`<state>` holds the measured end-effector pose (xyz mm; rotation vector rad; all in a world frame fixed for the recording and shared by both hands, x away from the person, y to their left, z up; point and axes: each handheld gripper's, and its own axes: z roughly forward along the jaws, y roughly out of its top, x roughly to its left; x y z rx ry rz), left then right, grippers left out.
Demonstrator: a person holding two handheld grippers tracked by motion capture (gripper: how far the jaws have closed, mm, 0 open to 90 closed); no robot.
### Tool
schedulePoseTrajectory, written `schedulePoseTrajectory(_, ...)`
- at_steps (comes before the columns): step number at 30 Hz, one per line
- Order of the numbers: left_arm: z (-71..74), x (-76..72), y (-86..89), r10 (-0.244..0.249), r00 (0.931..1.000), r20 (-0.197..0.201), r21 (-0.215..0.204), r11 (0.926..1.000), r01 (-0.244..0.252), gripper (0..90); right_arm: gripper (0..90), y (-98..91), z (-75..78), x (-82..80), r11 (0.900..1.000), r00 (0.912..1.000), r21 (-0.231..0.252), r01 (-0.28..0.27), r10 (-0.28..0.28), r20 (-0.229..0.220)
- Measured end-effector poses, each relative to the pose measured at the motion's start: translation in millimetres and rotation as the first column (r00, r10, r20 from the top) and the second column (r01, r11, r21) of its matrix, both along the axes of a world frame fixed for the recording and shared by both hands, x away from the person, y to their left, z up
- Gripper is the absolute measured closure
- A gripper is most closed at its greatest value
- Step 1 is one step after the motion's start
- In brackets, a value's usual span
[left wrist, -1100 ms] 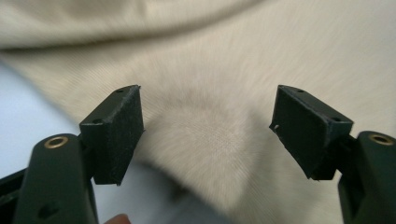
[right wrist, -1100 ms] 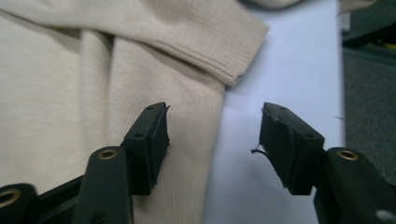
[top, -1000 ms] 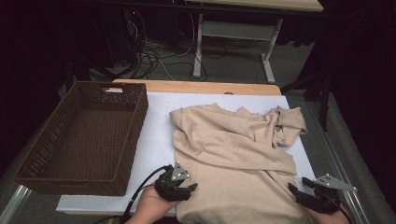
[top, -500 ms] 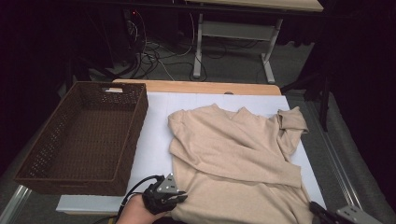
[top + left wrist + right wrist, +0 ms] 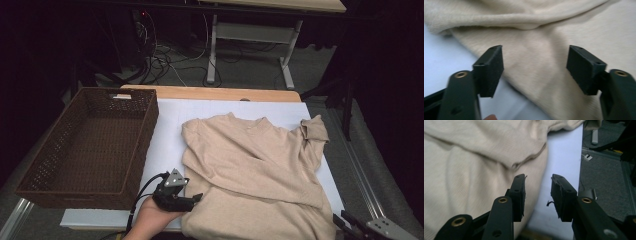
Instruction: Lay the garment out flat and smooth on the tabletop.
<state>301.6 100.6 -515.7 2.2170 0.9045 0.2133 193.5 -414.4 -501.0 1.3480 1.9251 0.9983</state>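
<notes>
Risk dragging the sweater [image 5: 255, 170] off the surface's near edge: both tongs [image 5: 535, 67] [image 5: 537, 195] just reopened, empty.

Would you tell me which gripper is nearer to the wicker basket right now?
Left. The left gripper sits at the sweater's near-left hem, just right of the basket's near corner. The right gripper is at the sweater's far side, by the table's near-right corner.
</notes>
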Motion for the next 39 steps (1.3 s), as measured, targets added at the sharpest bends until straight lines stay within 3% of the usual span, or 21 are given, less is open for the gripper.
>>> schedulePoseTrajectory(1,-2.7,0.1,-1.6,-0.012,0.9999,-0.001,0.008,0.9999,0.012,34.3,64.5,1.0,1.9,3.7,1.0000,0.9999,0.007,0.005,-0.005,0.009)
schedulePoseTrajectory(3,-5.2,-5.2,-2.5,-0.017,0.9987,0.047,0.022,0.9996,0.016,43.9,63.2,3.4,4.5,10.5,0.9999,0.9997,0.014,0.009,-0.009,0.025)
schedulePoseTrajectory(5,-4.5,-9.6,-0.8,-0.047,0.9971,0.060,0.035,0.9984,0.045,77.8,62.3,5.9,4.9,18.3,0.9999,0.9995,0.006,0.012,-0.012,0.028)
schedulePoseTrajectory(6,-3.6,-11.6,-0.6,-0.058,0.9960,0.067,0.049,0.9973,0.055,81.8,62.2,6.8,4.2,24.3,0.9999,0.9996,0.001,0.012,-0.012,0.024)
schedulePoseTrajectory(13,5.0,-28.7,25.2,-0.063,0.9973,0.037,0.056,0.9966,0.061,82.7,63.4,6.1,2.6,42.3,0.9994,0.9990,0.006,0.034,-0.034,0.028)
schedulePoseTrajectory(14,7.4,-29.8,23.6,-0.064,0.9967,0.050,0.055,0.9966,0.061,82.4,63.2,6.0,2.8,43.8,0.9993,0.9990,0.004,0.037,-0.037,0.027)
schedulePoseTrajectory(16,7.3,-30.5,17.5,-0.062,0.9948,0.080,0.027,0.9978,0.060,77.2,63.2,4.4,3.7,50.5,0.9992,0.9986,-0.003,0.040,-0.040,0.034)
schedulePoseTrajectory(17,6.0,-29.1,17.1,-0.053,0.9952,0.082,-0.022,0.9982,0.055,65.9,63.3,3.3,4.4,56.1,0.9991,0.9984,-0.006,0.042,-0.042,0.036)
schedulePoseTrajectory(18,6.0,-29.1,17.1,-0.053,0.9952,0.082,-0.022,0.9982,0.055,56.8,63.2,2.5,5.2,61.6,0.9989,0.9981,-0.009,0.047,-0.046,0.041)
schedulePoseTrajectory(20,3.6,-24.4,19.1,-0.026,0.9961,0.084,-0.108,0.9935,0.035,43.4,62.9,1.0,7.6,76.1,0.9984,0.9974,-0.010,0.055,-0.055,0.047)
schedulePoseTrajectory(23,1.2,-17.2,22.6,0.028,0.9931,0.114,-0.161,0.9869,-0.009,32.0,60.7,1.2,11.4,94.0,0.9978,0.9966,-0.012,0.064,-0.064,0.053)
schedulePoseTrajectory(28,-1.8,-10.0,25.7,0.059,0.9943,0.089,-0.175,0.9836,-0.043,18.1,57.6,8.6,15.3,142.9,0.9974,0.9973,-0.010,0.071,-0.071,0.018)
schedulePoseTrajectory(32,-1.8,-9.3,21.2,0.048,0.9971,0.060,-0.139,0.9895,-0.039,1.7,52.0,20.2,19.9,171.3,0.9978,0.9981,-0.030,0.060,-0.059,0.018)
schedulePoseTrajectory(35,0.6,-10.4,20.7,0.045,0.9973,0.057,-0.161,0.9863,-0.035,0.0,44.6,26.3,24.1,193.8,0.9958,0.9971,-0.054,0.074,-0.073,0.020)
schedulePoseTrajectory(39,1.6,-14.1,21.1,0.035,0.9964,0.078,-0.154,0.9878,-0.022,0.0,39.1,30.4,24.3,220.4,0.9930,0.9950,-0.064,0.100,-0.099,0.007)
